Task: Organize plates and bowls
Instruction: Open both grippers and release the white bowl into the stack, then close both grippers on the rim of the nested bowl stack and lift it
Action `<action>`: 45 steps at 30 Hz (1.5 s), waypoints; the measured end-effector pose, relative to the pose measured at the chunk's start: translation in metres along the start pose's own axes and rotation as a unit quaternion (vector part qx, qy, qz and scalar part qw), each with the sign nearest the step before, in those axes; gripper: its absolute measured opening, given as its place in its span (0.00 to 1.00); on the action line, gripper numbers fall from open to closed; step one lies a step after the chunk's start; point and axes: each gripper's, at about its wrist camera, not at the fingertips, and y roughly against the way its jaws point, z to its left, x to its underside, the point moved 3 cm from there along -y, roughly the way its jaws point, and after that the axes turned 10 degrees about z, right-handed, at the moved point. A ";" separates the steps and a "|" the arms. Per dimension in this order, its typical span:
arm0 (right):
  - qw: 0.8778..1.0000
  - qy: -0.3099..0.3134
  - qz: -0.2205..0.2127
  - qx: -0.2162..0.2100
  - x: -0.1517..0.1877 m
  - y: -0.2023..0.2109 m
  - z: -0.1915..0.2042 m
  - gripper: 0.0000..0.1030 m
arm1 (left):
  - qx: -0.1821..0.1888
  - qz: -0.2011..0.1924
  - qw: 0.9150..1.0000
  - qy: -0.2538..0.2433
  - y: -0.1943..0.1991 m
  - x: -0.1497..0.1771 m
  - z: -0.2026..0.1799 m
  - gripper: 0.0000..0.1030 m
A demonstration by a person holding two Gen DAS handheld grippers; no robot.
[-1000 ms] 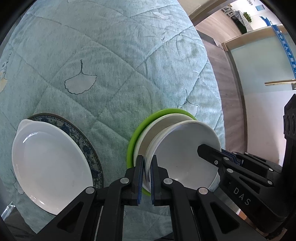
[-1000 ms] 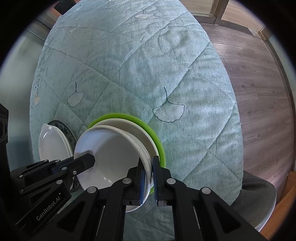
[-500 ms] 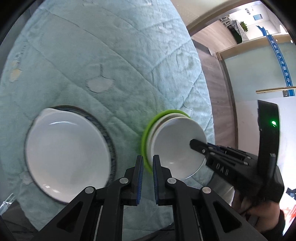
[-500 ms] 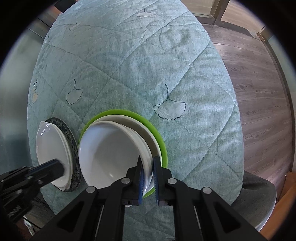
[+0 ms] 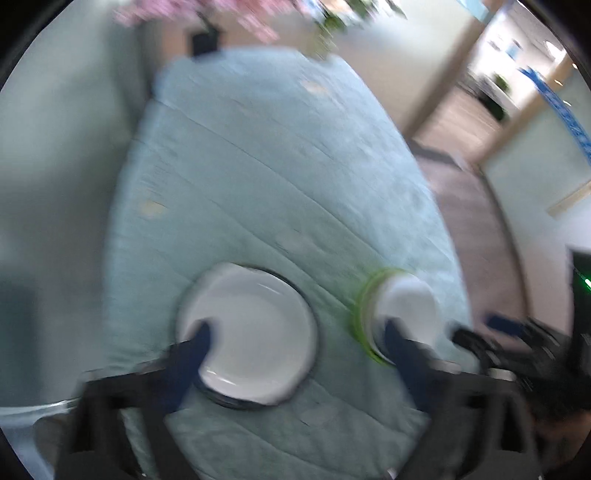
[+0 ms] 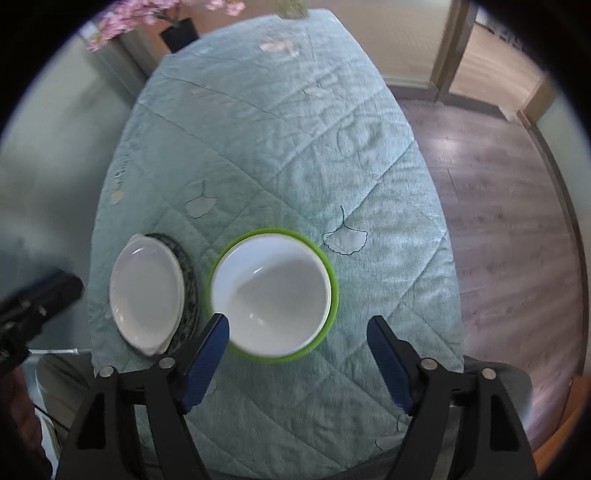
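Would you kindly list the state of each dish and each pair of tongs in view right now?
White bowl: upright, empty, nested in the green-rimmed stack, not gripped.
Green plate: flat on the tablecloth, bottom of that stack.
White dish: empty, resting on the dark patterned plate.
Right tongs: just opened, holding nothing.
Left tongs: just opened, holding nothing.

Grey-brown wood-plank floor [image 6: 498,206] beside a desk draped in teal quilted cloth [image 6: 280,122], pink blossoms [image 6: 122,18] against the far wall.
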 end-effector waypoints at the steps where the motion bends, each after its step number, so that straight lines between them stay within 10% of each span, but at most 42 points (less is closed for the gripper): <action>1: 1.000 0.007 -0.010 0.003 0.007 0.006 0.004 0.76 | 0.000 -0.022 1.000 0.001 0.008 0.002 0.001 0.98; 5: 0.999 0.022 -0.031 -0.003 0.022 0.020 0.006 0.77 | 0.005 -0.041 0.999 -0.016 0.023 0.014 -0.003 0.94; 7: 0.999 0.025 -0.035 -0.008 0.027 0.022 0.006 0.77 | 0.003 -0.041 0.999 -0.035 0.026 0.019 -0.010 0.60; 9: 0.999 0.022 -0.038 -0.008 0.032 0.024 0.006 0.53 | -0.002 -0.031 0.998 -0.053 0.025 0.025 -0.017 0.26; 10: 0.999 0.018 -0.037 -0.001 0.032 0.024 0.005 0.24 | -0.003 -0.032 0.998 -0.056 0.026 0.028 -0.020 0.23; 13: 0.999 0.004 -0.030 -0.019 0.032 0.023 -0.003 0.23 | 0.001 -0.046 0.997 -0.067 0.032 0.036 -0.027 0.34; 16: 0.998 -0.007 -0.050 -0.045 0.031 0.027 -0.010 0.97 | -0.003 -0.053 0.997 -0.058 0.033 0.039 -0.033 0.97; 30: 0.997 -0.029 0.015 -0.074 0.006 -0.017 -0.049 0.99 | 0.159 0.101 0.981 -0.049 -0.052 -0.012 -0.060 0.93; 45: 0.991 -0.038 0.095 -0.085 -0.023 -0.070 -0.062 0.87 | 0.135 0.230 0.960 -0.085 -0.174 -0.027 -0.093 0.56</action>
